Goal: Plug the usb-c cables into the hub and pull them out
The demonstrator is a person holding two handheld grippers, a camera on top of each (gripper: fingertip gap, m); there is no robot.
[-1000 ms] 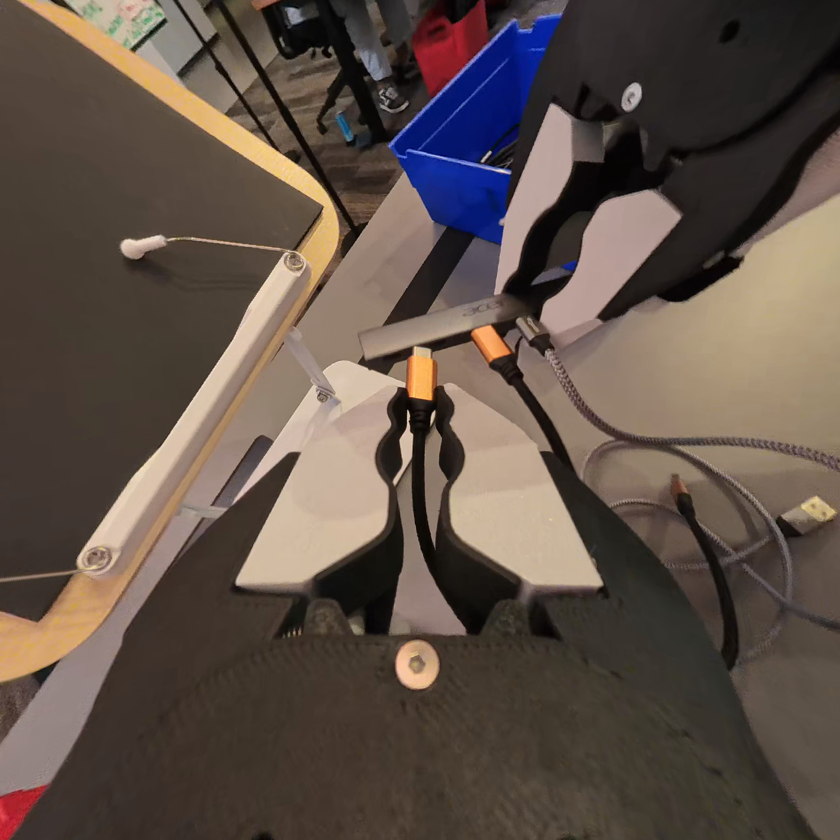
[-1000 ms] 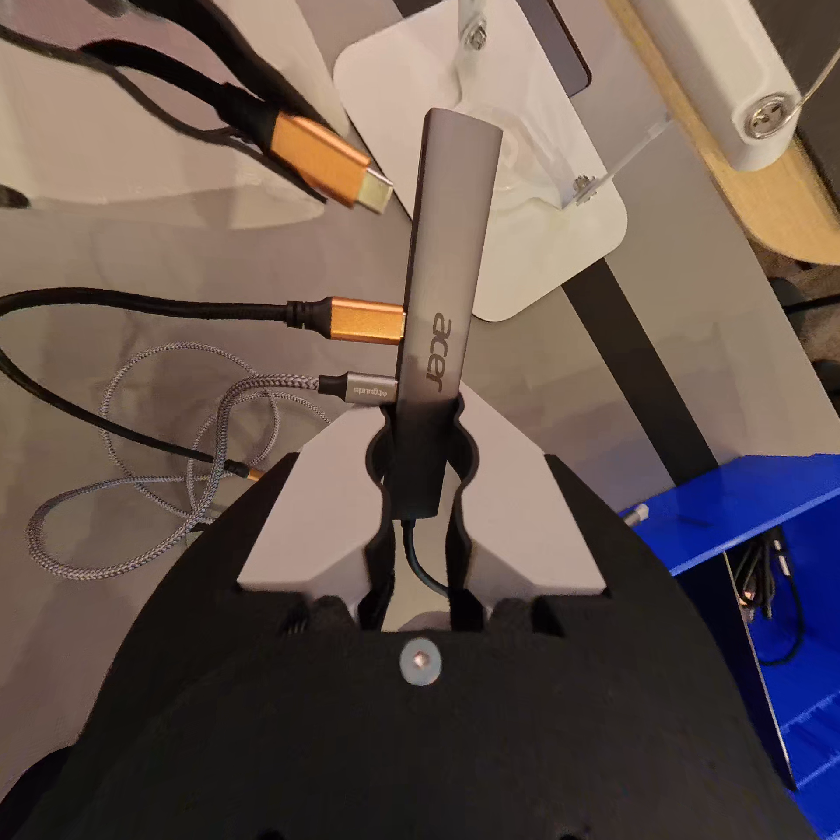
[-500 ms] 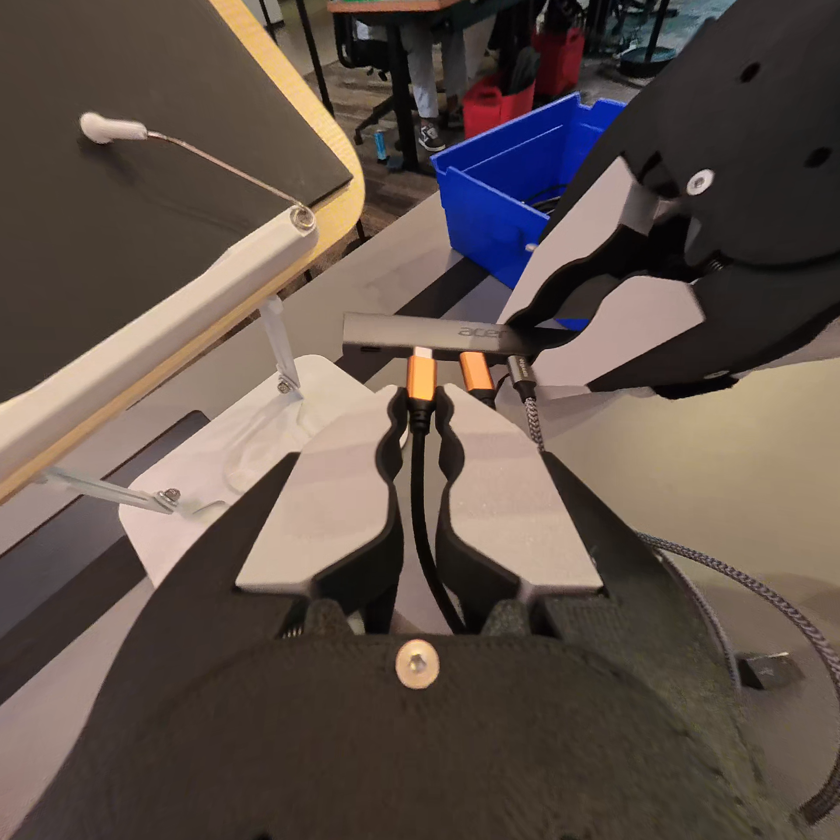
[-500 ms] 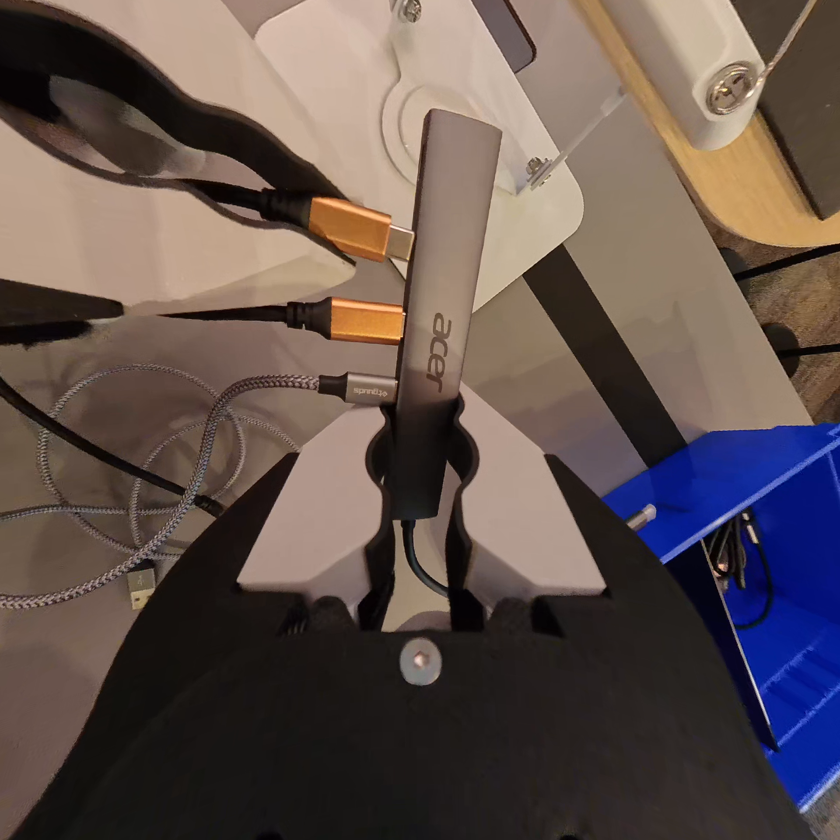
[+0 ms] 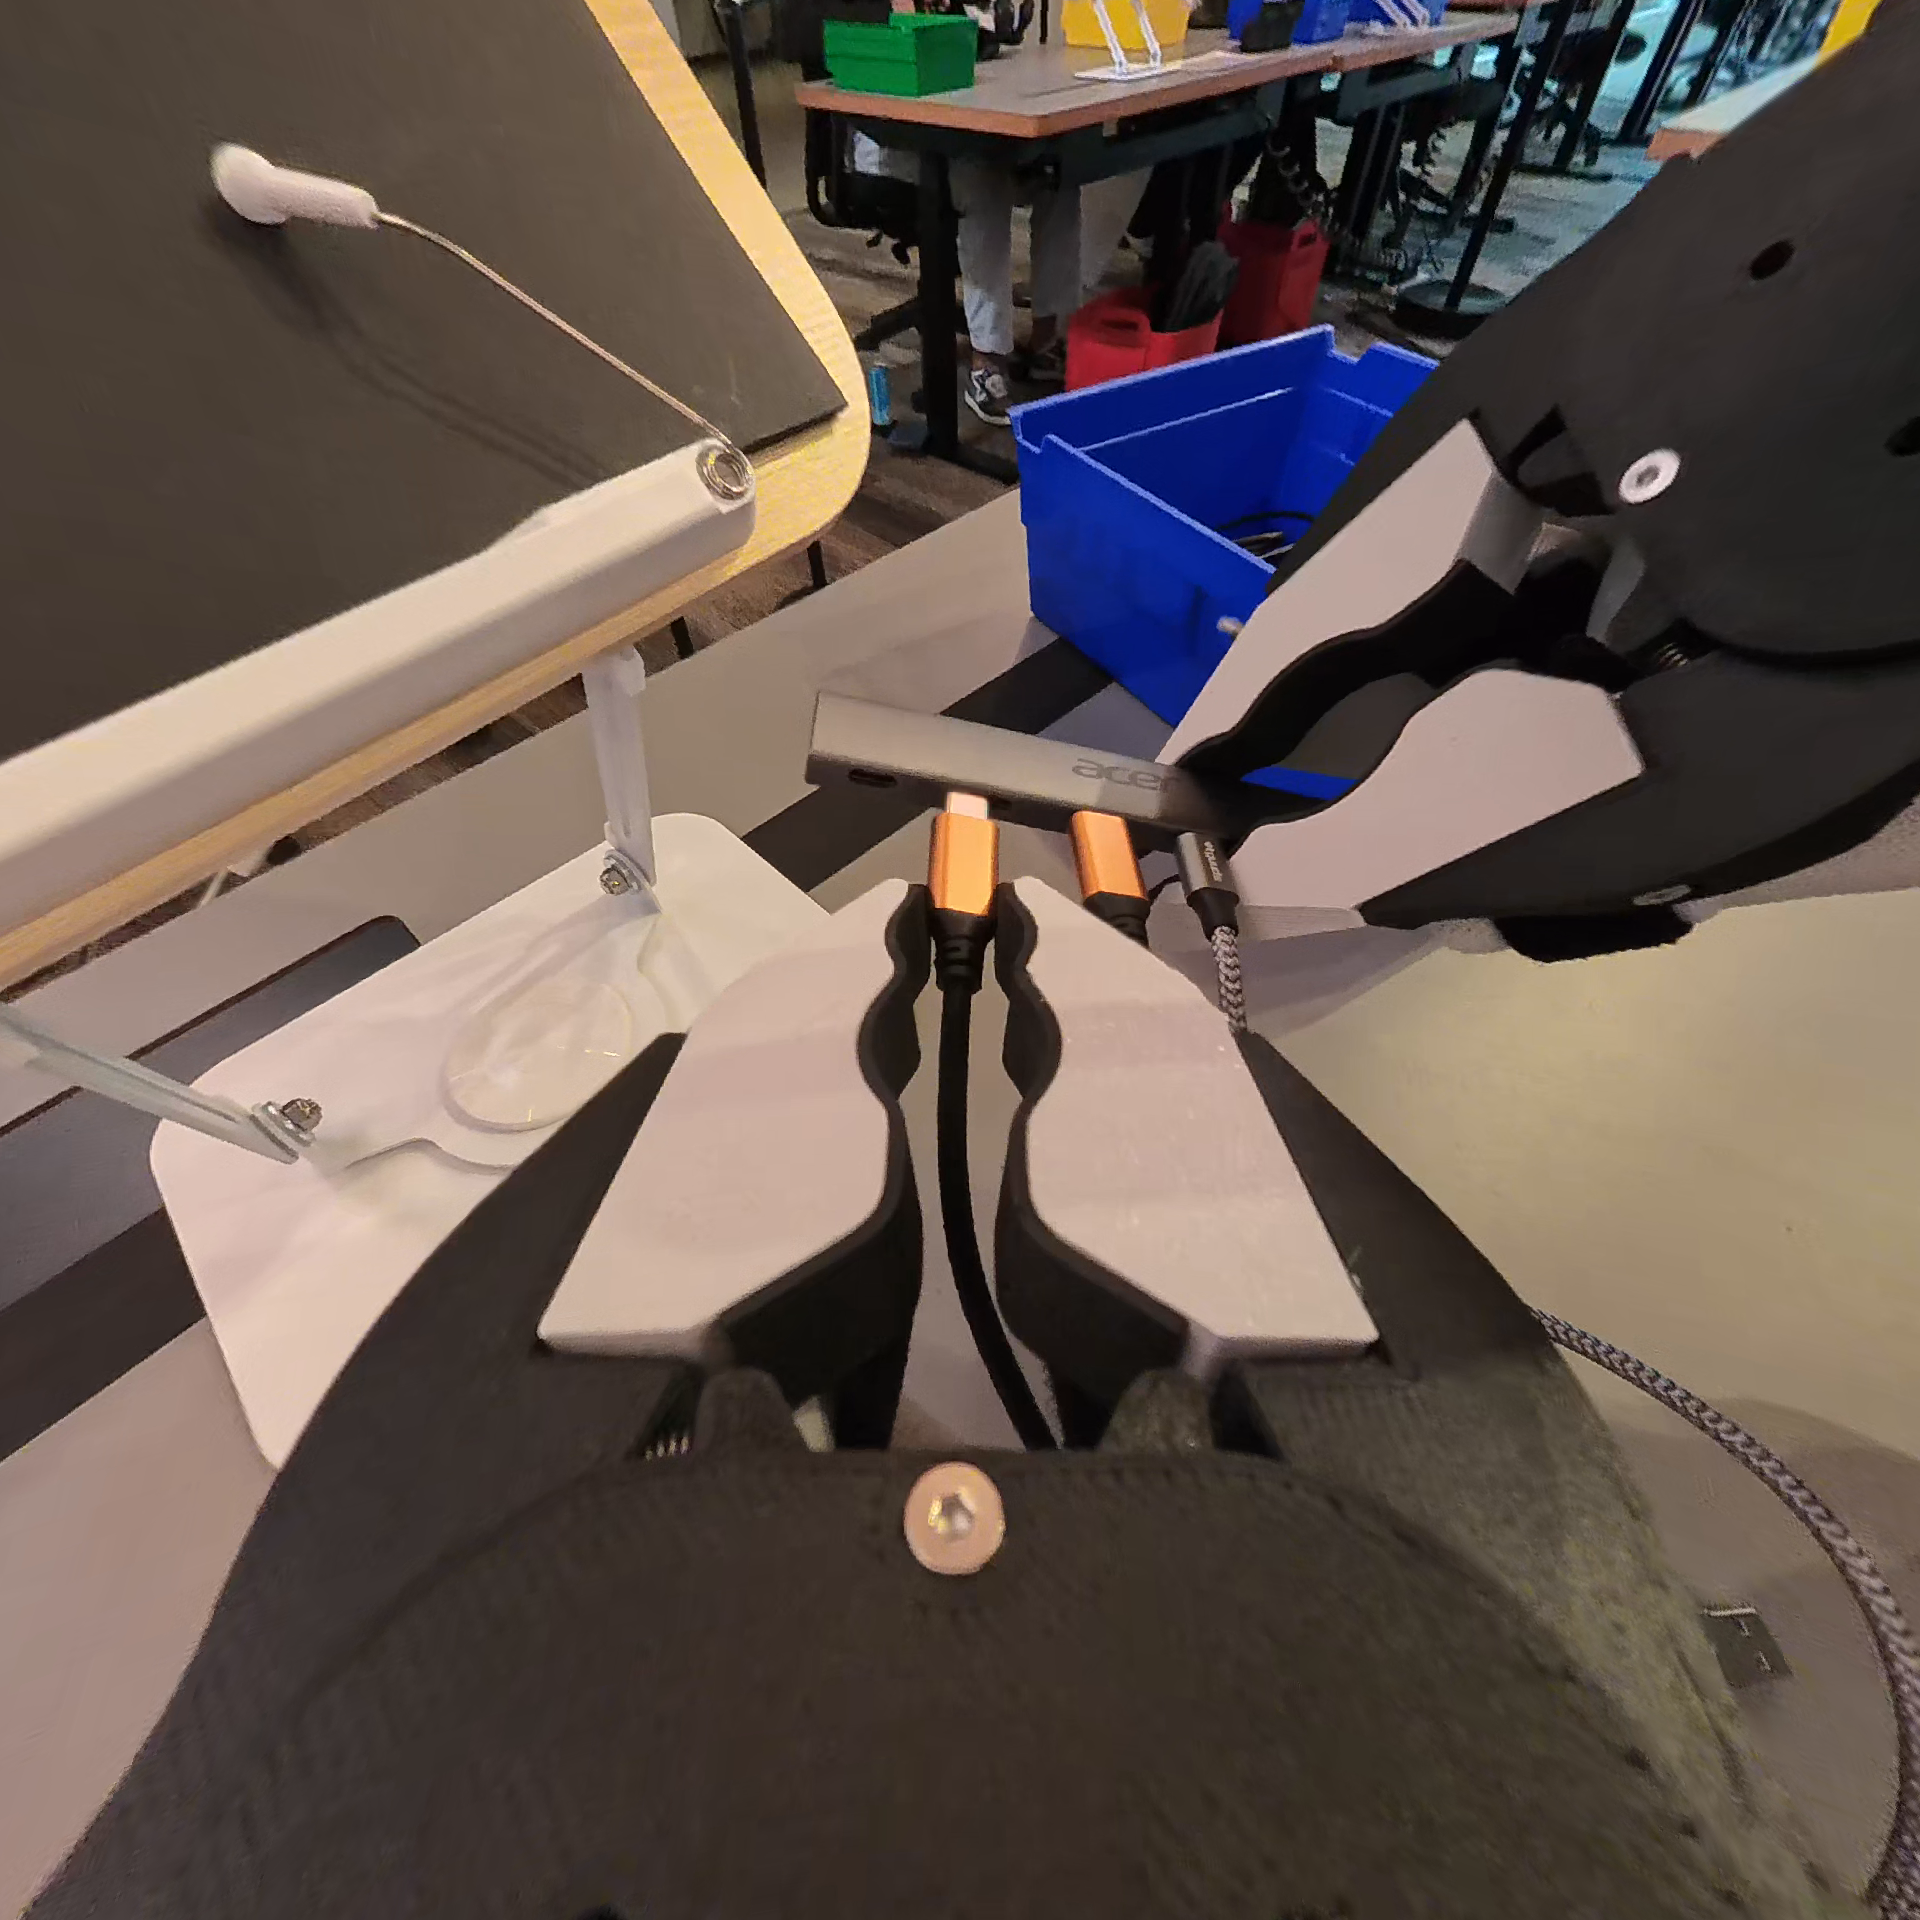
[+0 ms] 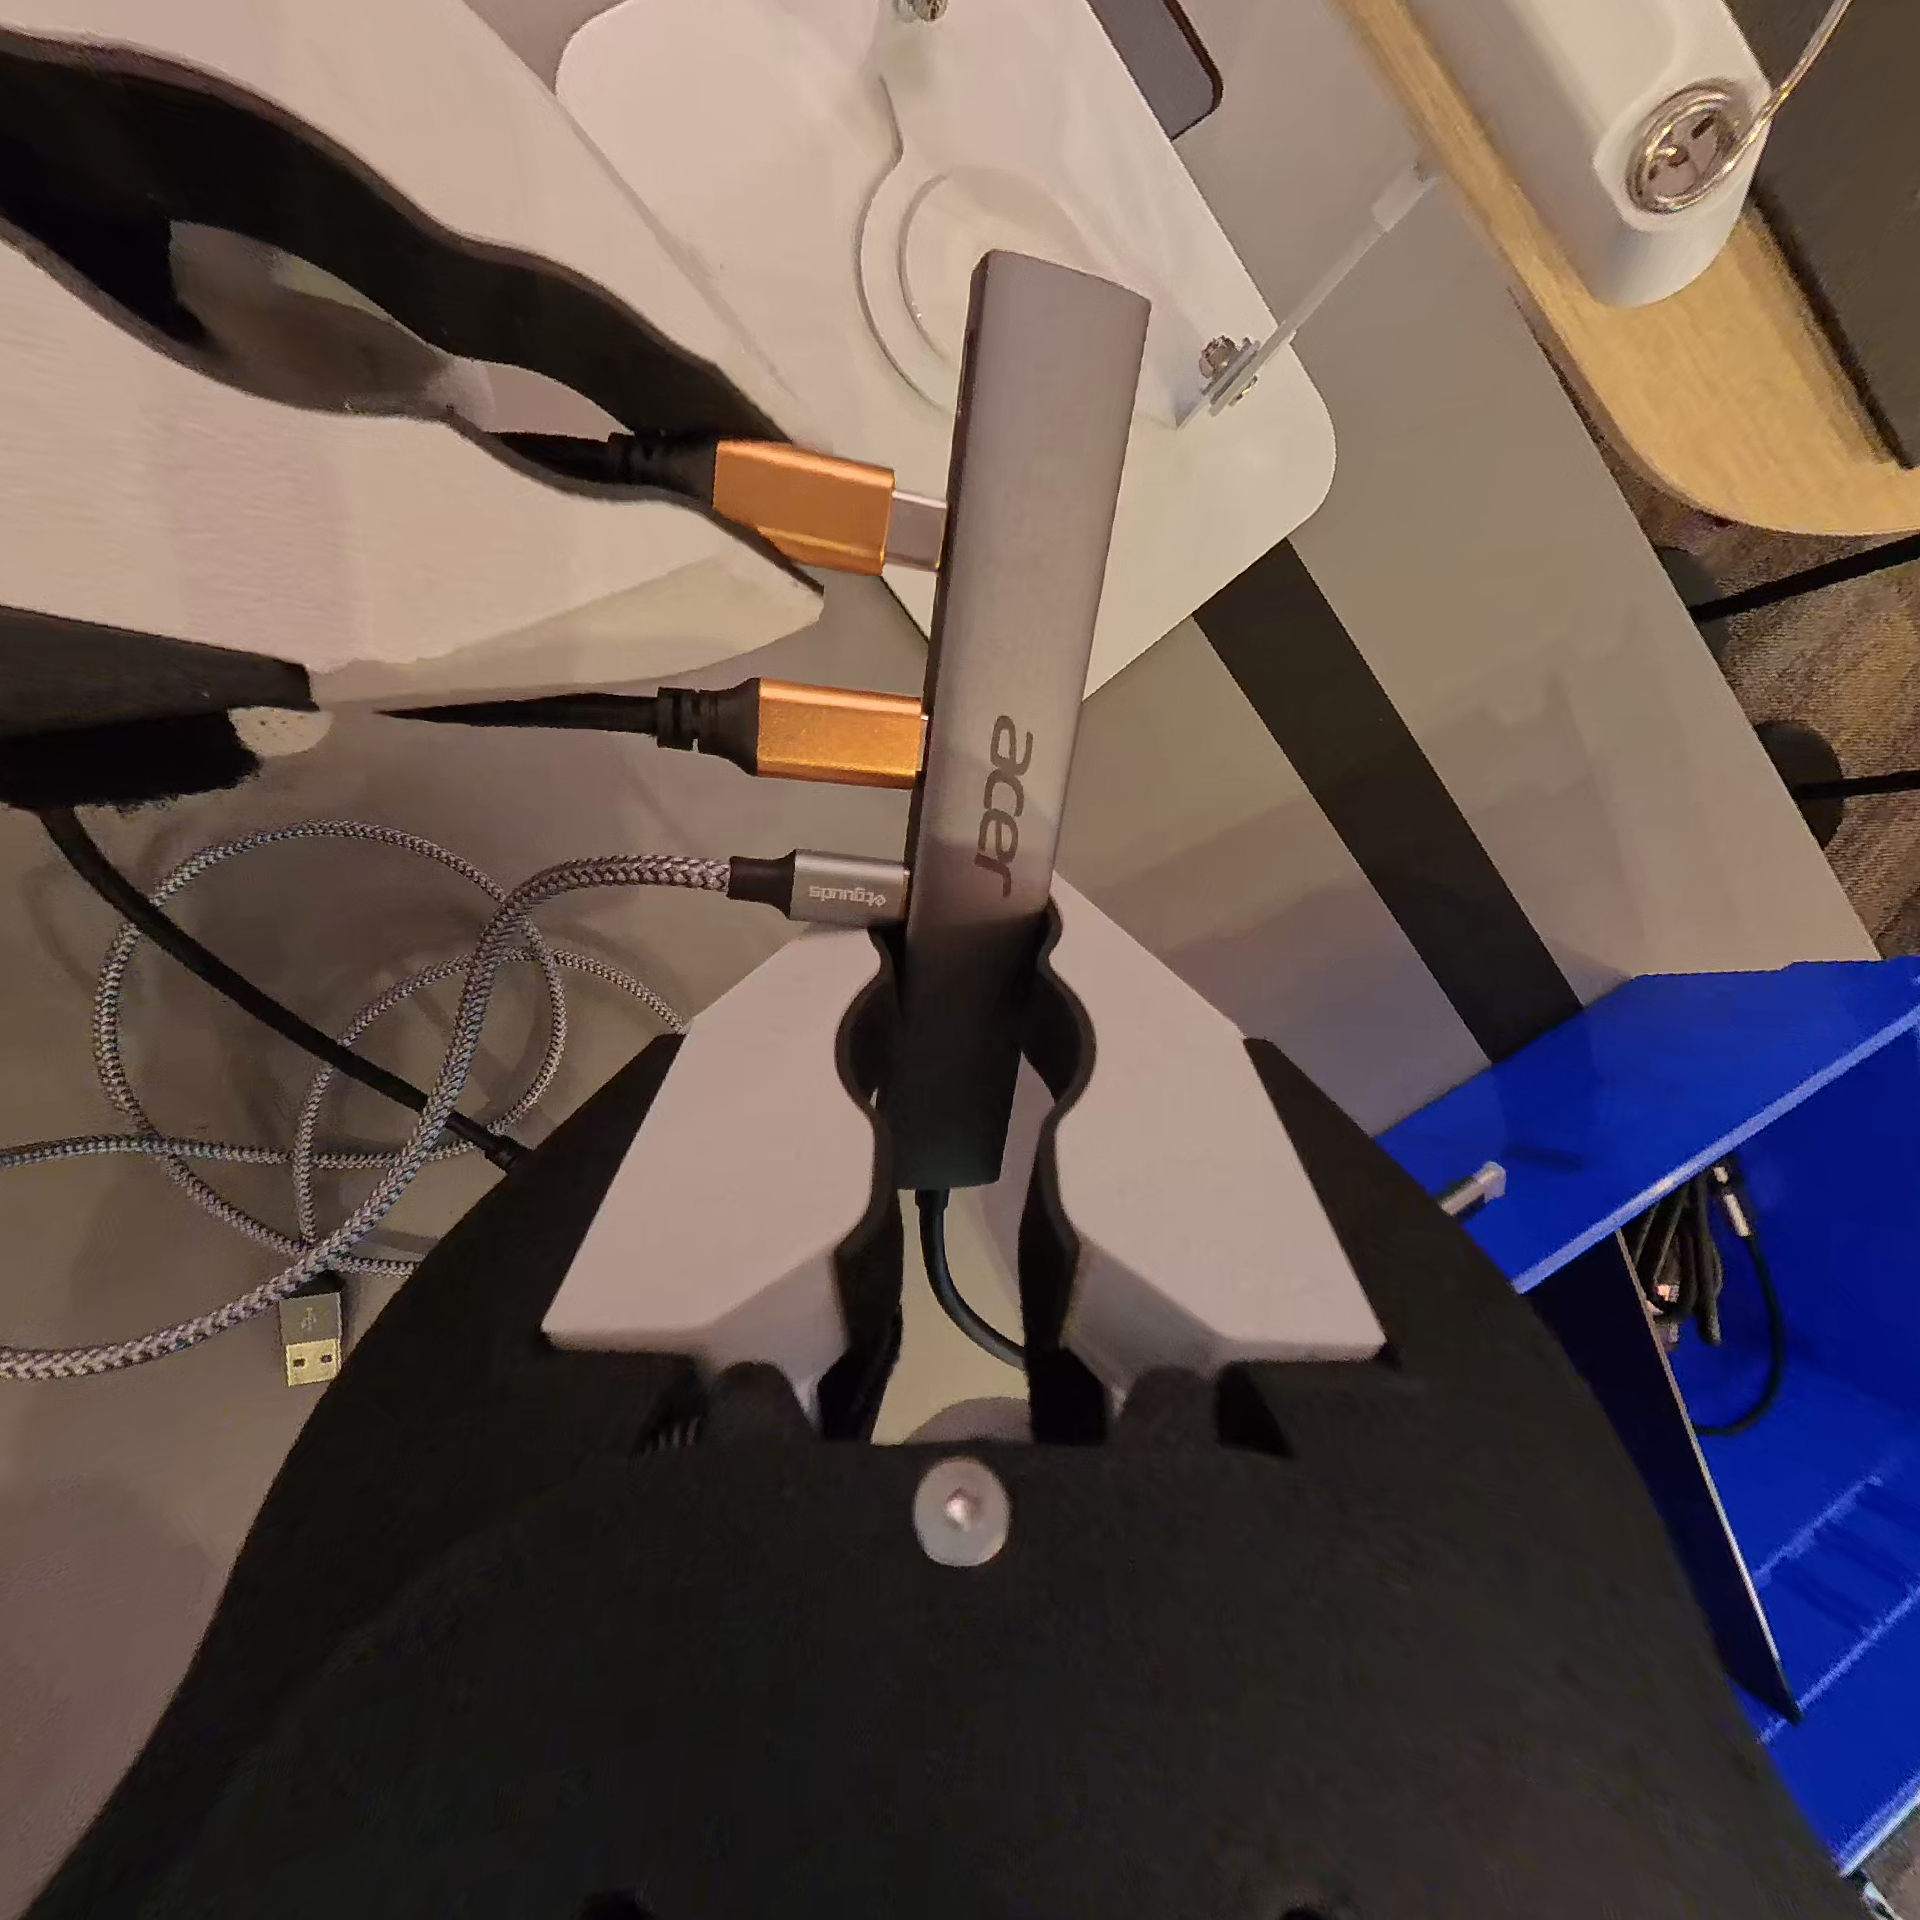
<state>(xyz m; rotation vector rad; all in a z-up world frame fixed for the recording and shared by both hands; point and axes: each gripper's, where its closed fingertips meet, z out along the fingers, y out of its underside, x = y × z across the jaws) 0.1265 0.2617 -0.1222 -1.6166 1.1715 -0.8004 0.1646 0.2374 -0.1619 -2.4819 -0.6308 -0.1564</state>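
Observation:
My right gripper (image 6: 961, 935) is shut on the near end of a slim grey hub (image 6: 1029, 644) and holds it above the table; the hub also shows in the left wrist view (image 5: 987, 753). My left gripper (image 5: 961, 914) is shut on a black cable with an orange plug (image 5: 963, 862), whose silver tip sits at a hub port, part of the tip still showing (image 6: 920, 520). A second orange plug (image 6: 842, 732) and a grey braided cable's plug (image 6: 821, 883) are seated in the hub.
A blue bin (image 5: 1174, 520) with cables stands behind the hub. A white stand base (image 5: 416, 1091) carries a tilted black board (image 5: 312, 312) at left. Braided cable loops (image 6: 312, 1091) lie on the grey table. Desks and a seated person are far back. Some 6 cm of space lies between my two pairs of fingers.
My left gripper has carried the orange plug from off the hub's side up to its port. The view has tilted upward. My right gripper still holds the hub the same way.

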